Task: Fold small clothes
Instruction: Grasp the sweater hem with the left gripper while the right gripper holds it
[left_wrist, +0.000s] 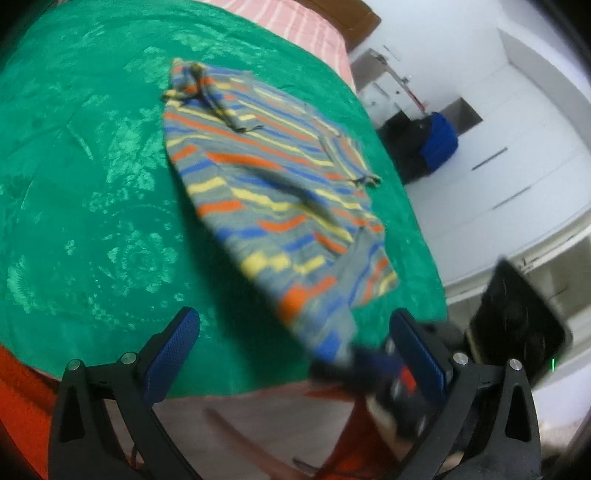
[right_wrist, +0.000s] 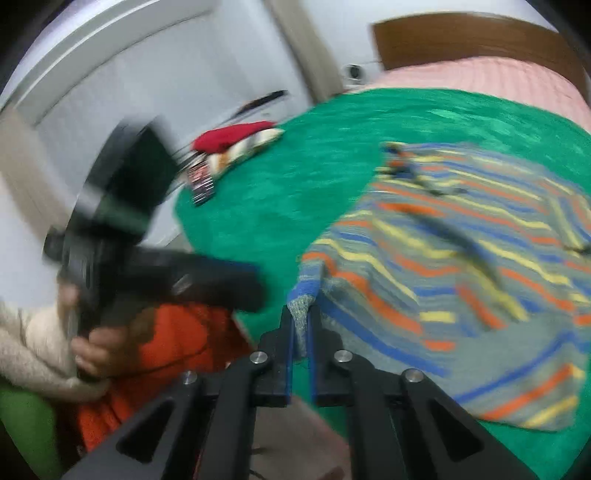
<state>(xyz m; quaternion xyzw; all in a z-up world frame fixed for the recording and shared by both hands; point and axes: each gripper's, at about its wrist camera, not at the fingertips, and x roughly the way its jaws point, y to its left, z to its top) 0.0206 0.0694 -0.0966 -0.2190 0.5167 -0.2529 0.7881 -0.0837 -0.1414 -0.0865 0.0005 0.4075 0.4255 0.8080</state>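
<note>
Already the right gripper (right_wrist: 300, 325) is pinching a thin corner of the striped garment (right_wrist: 461, 266) at lower centre, risking slippage, while the left gripper (left_wrist: 295, 354) is gaping empty.

A green patterned cover (left_wrist: 92, 155) is spread over a bed with a pink striped sheet (left_wrist: 295, 22). Near its far left corner, a red cloth (right_wrist: 232, 136) and a dark packet (right_wrist: 202, 182) are seen.

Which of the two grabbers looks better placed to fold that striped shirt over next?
Probably the right gripper: its jaws are already shut on a corner of the striped shirt. The left gripper is open and holds nothing, off the shirt's edge.
</note>
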